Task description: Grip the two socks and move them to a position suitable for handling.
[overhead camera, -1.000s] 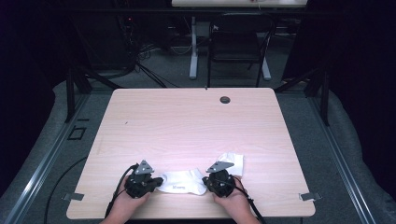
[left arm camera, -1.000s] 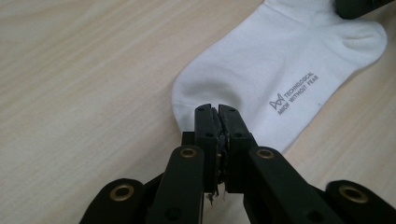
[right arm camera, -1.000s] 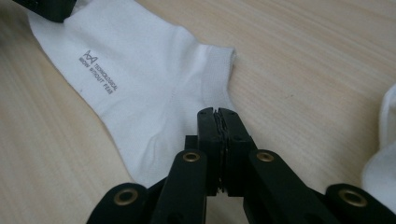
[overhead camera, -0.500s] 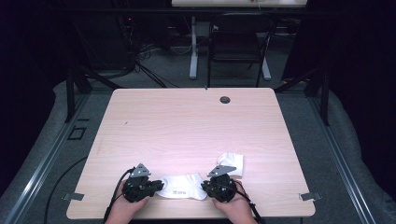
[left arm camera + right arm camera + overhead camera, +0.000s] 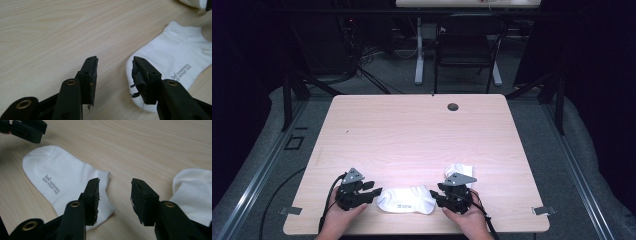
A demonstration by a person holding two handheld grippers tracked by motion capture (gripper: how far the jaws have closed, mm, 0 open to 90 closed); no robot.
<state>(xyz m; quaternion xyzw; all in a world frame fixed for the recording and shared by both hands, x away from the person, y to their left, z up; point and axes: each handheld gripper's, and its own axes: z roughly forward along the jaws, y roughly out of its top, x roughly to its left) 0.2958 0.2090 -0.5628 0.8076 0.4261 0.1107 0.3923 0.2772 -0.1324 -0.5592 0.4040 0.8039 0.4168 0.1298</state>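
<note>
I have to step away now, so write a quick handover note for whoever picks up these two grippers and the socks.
Left gripper: open, holding nothing, just off the toe end of the flat sock.
Right gripper: open, holding nothing, at that sock's cuff end.
Flat sock lies spread on the table near the front edge, between both grippers, printed side up.
Second sock sits bunched up just behind the right gripper, apart from the flat one.
Done: one sock laid out flat.
Left, probably: flatten the second sock and pair it with the first.

The right claw [image 5: 438, 194] and its hand cover the second sock [image 5: 460, 171] partly.
</note>
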